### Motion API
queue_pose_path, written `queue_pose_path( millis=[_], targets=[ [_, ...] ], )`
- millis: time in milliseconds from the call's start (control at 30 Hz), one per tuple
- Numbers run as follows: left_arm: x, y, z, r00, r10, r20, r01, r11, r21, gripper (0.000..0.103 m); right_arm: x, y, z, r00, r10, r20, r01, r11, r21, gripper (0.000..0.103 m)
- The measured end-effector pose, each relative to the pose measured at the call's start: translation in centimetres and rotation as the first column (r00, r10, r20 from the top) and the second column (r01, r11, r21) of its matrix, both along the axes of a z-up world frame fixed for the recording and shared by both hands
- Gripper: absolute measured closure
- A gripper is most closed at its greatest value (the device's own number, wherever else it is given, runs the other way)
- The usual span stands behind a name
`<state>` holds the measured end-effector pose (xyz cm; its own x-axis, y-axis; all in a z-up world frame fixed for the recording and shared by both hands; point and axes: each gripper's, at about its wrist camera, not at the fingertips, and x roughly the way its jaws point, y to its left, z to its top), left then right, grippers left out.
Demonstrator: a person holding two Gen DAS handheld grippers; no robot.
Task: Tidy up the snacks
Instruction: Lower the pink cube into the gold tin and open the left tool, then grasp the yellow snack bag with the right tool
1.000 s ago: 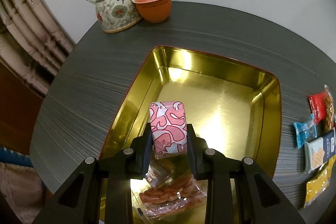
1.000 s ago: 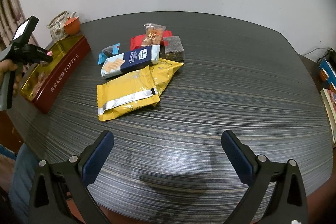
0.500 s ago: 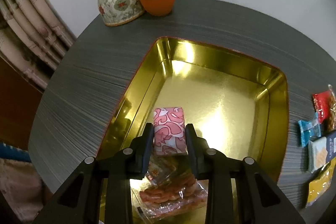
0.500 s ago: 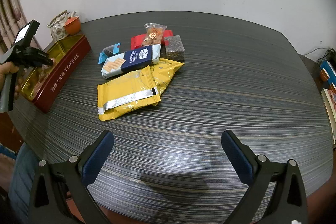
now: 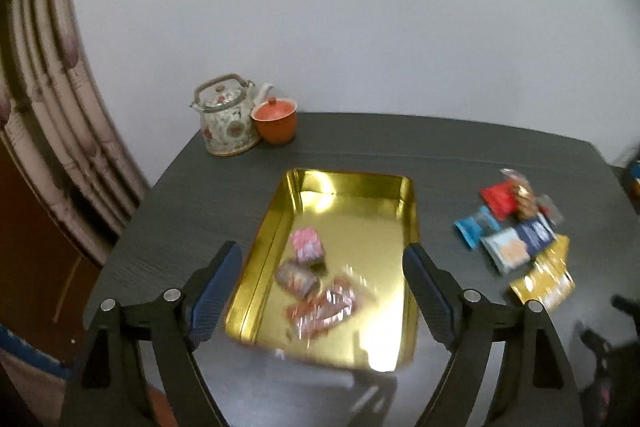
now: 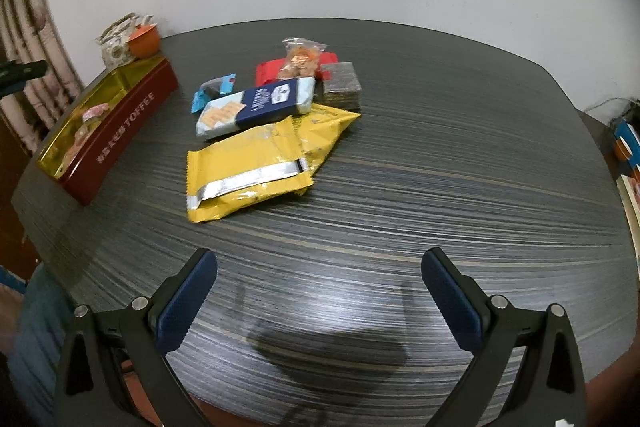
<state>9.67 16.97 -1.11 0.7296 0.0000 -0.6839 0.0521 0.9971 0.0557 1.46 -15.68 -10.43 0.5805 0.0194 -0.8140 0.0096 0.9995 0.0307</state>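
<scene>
Inside, crinkly pink packet (image 5: 306,245) lies on glossy gold tin (image 5: 410,211).

The tin (image 6: 120,119) is deep red outside with pale lettering along its long side, and mirror-bright gold inside. In it lie a pink packet (image 5: 306,245) patterned with white swirls and clear wrappers (image 5: 320,307) showing reddish-orange pieces. The table (image 6: 400,187) is dark grey with fine lighter streaks. On it lie two yellow pouches (image 6: 248,171), the nearer with a silver band, a navy and pale-blue biscuit pack (image 6: 256,107), a light-blue wrapper (image 6: 212,93), a red packet (image 6: 270,71), a clear bag (image 6: 302,57) of orange-brown bits and a dark speckled block (image 6: 342,87). The teapot (image 5: 226,119) is cream with red and green floral motifs; the lidded cup (image 5: 276,121) is orange. Both grippers' pads (image 6: 186,303) are blue on black frames
</scene>
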Motion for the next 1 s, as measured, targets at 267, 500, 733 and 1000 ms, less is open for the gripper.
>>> queue_pose_path(
  millis=[267, 500, 733, 1000],
  targets=[
    [-9.6, 1.0, -3.7, 0.998, -0.066, -0.023, 0.066, 0.997, -0.028, 0.016, 0.8, 2.1, -1.0, 0.999, 0.019, 0.034, -0.022, 0.995, 0.095, 0.001],
    [-11.9, -0.3, -5.2, 0.99, -0.14, -0.026, 0.135, 0.982, -0.131, 0.016, 5.7, 5.2, 0.0, 0.988, 0.154, -0.016, -0.154, 0.988, -0.018, 0.001],
    [-11.9, -0.1, -5.2, 0.986, -0.163, -0.021, 0.156, 0.97, -0.186, 0.016, 9.1, 8.2, -3.2, 0.959, 0.225, -0.17, -0.26, 0.939, -0.224, 0.001],
    [-11.6, 0.5, -5.0, 0.99, -0.136, -0.029, 0.126, 0.966, -0.228, 0.016, 9.3, 5.0, -3.2, 0.978, 0.18, -0.109, -0.184, 0.983, -0.026, 0.037]
  ],
)
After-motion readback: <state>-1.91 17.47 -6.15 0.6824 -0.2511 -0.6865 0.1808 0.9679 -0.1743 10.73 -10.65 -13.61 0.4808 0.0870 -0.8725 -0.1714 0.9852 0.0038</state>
